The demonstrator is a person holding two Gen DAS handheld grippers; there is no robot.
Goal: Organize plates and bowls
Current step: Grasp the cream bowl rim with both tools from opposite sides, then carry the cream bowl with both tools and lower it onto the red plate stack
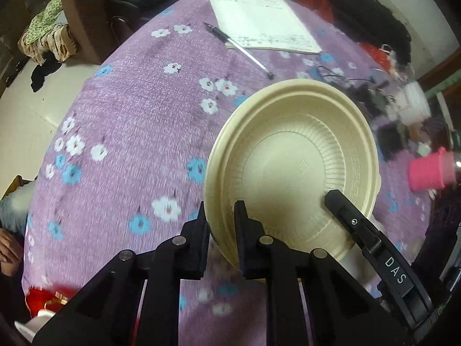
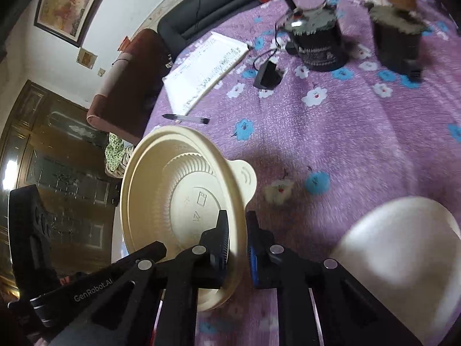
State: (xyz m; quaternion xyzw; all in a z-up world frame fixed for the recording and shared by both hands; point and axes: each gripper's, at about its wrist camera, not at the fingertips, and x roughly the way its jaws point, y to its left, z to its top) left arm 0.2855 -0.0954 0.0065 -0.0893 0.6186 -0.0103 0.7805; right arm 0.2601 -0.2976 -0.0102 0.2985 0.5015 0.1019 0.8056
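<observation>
A cream plastic bowl (image 1: 291, 167) with a ribbed wall is tilted up off the purple flowered tablecloth (image 1: 129, 115). My left gripper (image 1: 222, 210) is shut on its left rim, one finger inside and one outside. One black finger (image 1: 340, 204) of the right gripper reaches into the bowl from the right. In the right wrist view the same bowl (image 2: 184, 190) shows a tab handle, and my right gripper (image 2: 236, 216) is shut on the rim beside the tab. A second rim line hints at a nested bowl; I cannot tell. A white bowl (image 2: 403, 248) lies blurred at the lower right.
A notebook (image 1: 259, 20) and pen (image 1: 239, 47) lie at the far side of the table. A pink cup (image 1: 429, 170) stands right. Two black pots (image 2: 319, 40) and a charger (image 2: 266, 76) sit beyond. A person's hand (image 1: 8, 248) rests at the left edge.
</observation>
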